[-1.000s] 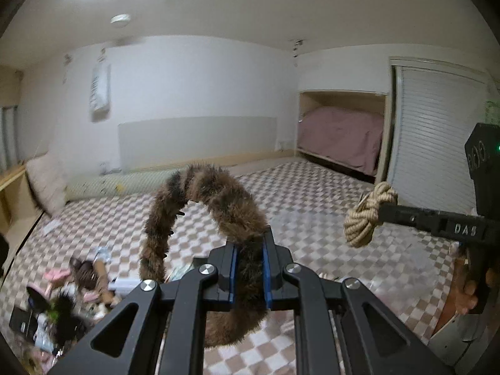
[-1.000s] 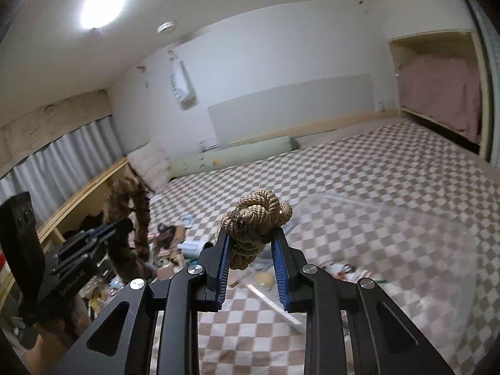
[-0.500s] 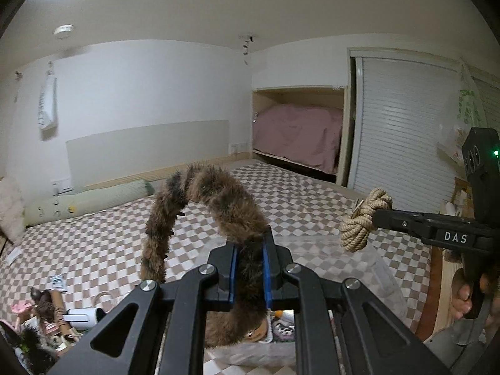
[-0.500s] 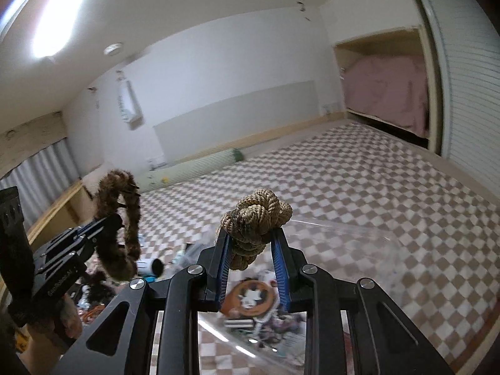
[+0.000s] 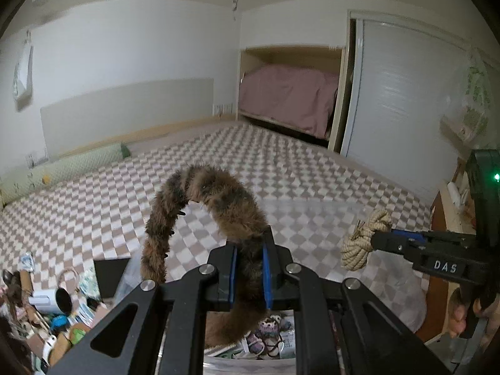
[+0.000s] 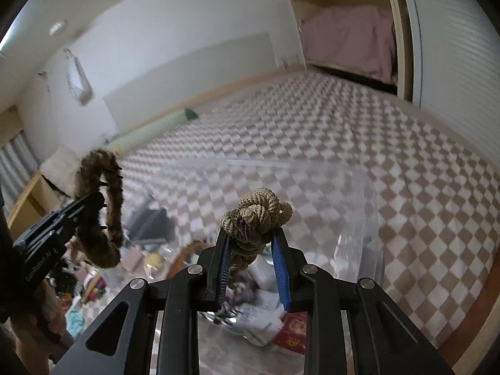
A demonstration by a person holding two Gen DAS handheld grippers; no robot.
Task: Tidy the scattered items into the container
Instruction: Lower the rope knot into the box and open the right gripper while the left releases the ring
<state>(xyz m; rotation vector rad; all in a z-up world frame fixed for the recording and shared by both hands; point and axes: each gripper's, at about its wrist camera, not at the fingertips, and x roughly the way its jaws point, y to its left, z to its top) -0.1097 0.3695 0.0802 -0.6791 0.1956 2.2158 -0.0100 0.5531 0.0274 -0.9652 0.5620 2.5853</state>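
The left gripper (image 5: pixel 249 273) is clenched on a furry brown headband (image 5: pixel 206 209), its blue-padded fingers (image 5: pixel 232 273) pinching one leg of the arch while the rest curves up and over to the left, small dark teeth showing along its inner edge. The right gripper (image 6: pixel 251 257) is clamped on a knotted tan rope (image 6: pixel 254 218), the knot bulging above the fingertips and a short length running down between the blue pads (image 6: pixel 279 268). From the left wrist view the right gripper (image 5: pixel 372 240) reaches in from the right with the rope knot (image 5: pixel 365 237) at its tip; from the right wrist view the left gripper (image 6: pixel 93 201) comes in from the left with the headband (image 6: pixel 103 209) hanging from it. Both held things hang in the air above a clear plastic container (image 6: pixel 359 218) that stands on the checkered floor (image 5: pixel 93 212) directly below and ahead of the grippers; inside it lie papers, a red booklet (image 6: pixel 290 332) and other small items, too blurred to name. To the left of the container, on the floor, lies a scatter of clutter including a white mug (image 5: pixel 51 300) on its side and a black flat object (image 5: pixel 111 275). At the far side of the room a green bolster (image 5: pixel 62 168) lies along the wall, and a pink-covered bed (image 5: pixel 287 97) sits in an alcove
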